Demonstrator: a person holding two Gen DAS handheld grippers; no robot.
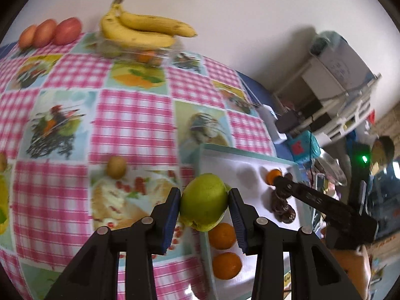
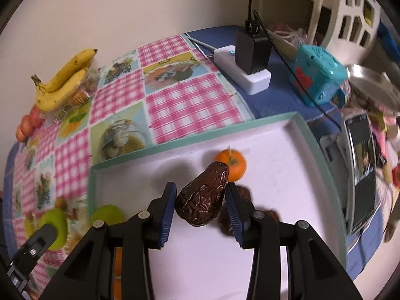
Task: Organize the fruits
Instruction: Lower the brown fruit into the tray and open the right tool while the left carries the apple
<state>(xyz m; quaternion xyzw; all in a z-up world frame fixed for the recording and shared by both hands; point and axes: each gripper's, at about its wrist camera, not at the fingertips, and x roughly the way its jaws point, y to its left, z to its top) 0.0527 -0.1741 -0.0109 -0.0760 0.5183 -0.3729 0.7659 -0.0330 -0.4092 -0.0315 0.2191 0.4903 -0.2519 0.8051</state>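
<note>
My left gripper [image 1: 204, 200] is shut on a green pear [image 1: 203, 201], held just over the left rim of the white tray [image 1: 250, 155]. In the tray lie two oranges [image 1: 222, 235], a third orange [image 1: 272, 176] and dark avocados [image 1: 283, 208]. My right gripper [image 2: 201, 196] is shut on a wrinkled dark avocado [image 2: 202, 197] above the tray floor [image 2: 275, 175], close to an orange [image 2: 232, 166]. More dark avocados [image 2: 243, 192] lie under it. Two green fruits [image 2: 107, 213] show by the tray's left rim, one behind my left gripper's finger [image 2: 42, 237].
Bananas [image 1: 145, 28] rest on a clear container at the back by the wall, with three red fruits [image 1: 50, 32] to their left. A kiwi [image 1: 116, 167] sits on the checked cloth. Right of the tray: power strip with charger [image 2: 252, 50], teal box [image 2: 317, 75], phone [image 2: 362, 155].
</note>
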